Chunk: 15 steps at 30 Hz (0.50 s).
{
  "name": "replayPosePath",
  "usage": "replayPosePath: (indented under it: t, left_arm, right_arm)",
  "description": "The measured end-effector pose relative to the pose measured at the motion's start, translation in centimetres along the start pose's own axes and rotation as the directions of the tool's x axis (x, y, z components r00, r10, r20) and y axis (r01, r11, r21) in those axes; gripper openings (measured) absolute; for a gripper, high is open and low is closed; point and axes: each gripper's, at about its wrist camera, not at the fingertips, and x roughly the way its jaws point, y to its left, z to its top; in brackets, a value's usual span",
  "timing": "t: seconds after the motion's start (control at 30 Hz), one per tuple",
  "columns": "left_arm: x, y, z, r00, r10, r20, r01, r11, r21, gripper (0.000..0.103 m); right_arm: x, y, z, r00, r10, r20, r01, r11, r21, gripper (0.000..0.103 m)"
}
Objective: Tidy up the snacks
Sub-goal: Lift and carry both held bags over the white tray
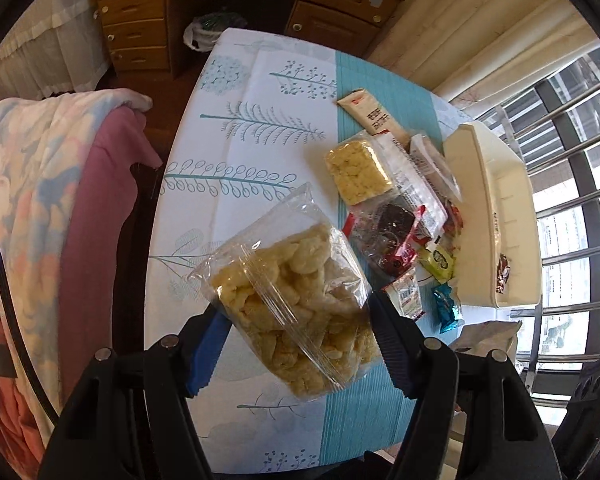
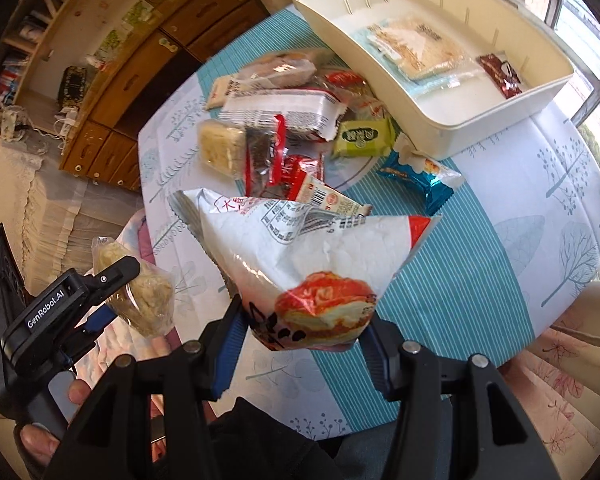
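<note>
With the left gripper [image 1: 294, 322] clamped on the clear bag of puffs [image 1: 292, 300] and the right gripper [image 2: 300, 334] on the white packet [image 2: 300, 264], each should be carried level over the tray [image 2: 500, 118] and released inside, clear of the pile [image 2: 284, 136].

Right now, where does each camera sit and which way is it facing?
Left wrist: sits on the left gripper, looking steeply down its fingers at the clear bag it grips, the table and snack pile; only its own fingers show.
Right wrist: sits on the right gripper, looking down at its white bag, the pile and the bin; the left gripper and a hand show at lower left.
Shared: table, pile, bin, clear bag.
</note>
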Motion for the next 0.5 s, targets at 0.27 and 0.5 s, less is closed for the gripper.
replayPosePath:
  t: [0.27, 0.5]
  left_arm:
    - [-3.2, -0.6, -2.0, 0.987, -0.111, 0.115, 0.101, 0.991, 0.089, 0.067]
    - [-5.6, -1.5, -3.1, 0.961, -0.180, 0.209, 0.150, 0.977, 0.152, 0.068]
  right_arm:
    - [-2.6, 1.1, -2.2, 0.993, 0.008, 0.121, 0.002, 0.997, -0.076, 0.054]
    - [-4.4, 1.7, -2.6, 0.977, 0.018, 0.213, 0.012, 0.990, -0.138, 0.054]
